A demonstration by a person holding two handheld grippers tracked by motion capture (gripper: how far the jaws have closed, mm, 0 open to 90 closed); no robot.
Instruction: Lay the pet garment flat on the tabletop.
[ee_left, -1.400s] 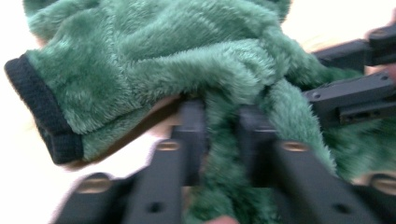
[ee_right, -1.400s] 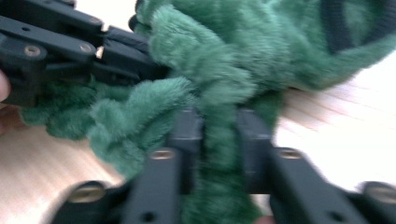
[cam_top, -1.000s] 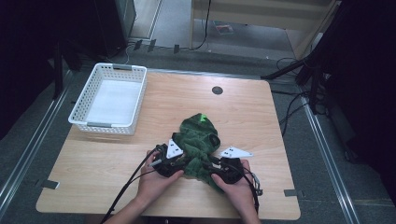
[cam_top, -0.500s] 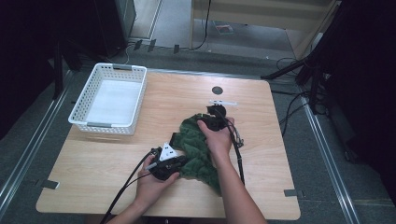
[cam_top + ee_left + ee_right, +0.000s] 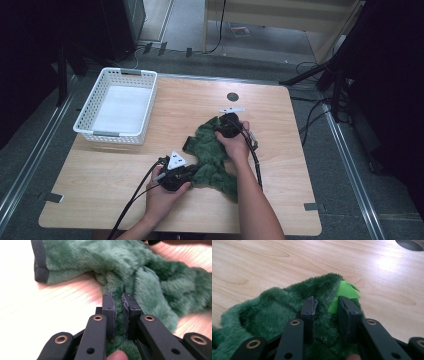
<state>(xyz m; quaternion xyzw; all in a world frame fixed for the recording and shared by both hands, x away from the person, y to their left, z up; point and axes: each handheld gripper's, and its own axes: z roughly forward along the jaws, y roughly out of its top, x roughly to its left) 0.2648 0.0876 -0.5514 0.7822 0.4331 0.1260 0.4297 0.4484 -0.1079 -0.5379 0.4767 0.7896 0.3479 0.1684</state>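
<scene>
A dark green plush garment (image 5: 212,150) lies crumpled on the wooden table (image 5: 125,200). My left gripper (image 5: 192,172) is at its near left edge. In the left gripper view, the left gripper (image 5: 118,297) is shut on a fold of the plush garment (image 5: 155,277). My right gripper (image 5: 224,119) is at the garment's far edge. In the right gripper view, the right gripper (image 5: 325,301) has its jaws astride a ridge of the garment (image 5: 274,305), beside a bright green felt piece (image 5: 344,291). They have just been closing, with a gap still between them.
A white plastic basket (image 5: 115,132) stands at the table's far left, holding only a pale liner. A round cable hole (image 5: 232,96) sits beyond the garment near the far edge. Cables trail from both grippers toward the table's near edge.
My right hand has moved from the garment's near right edge across to its far edge. The left hand has stayed put. The garment now lies more spread out toward the near right.
</scene>
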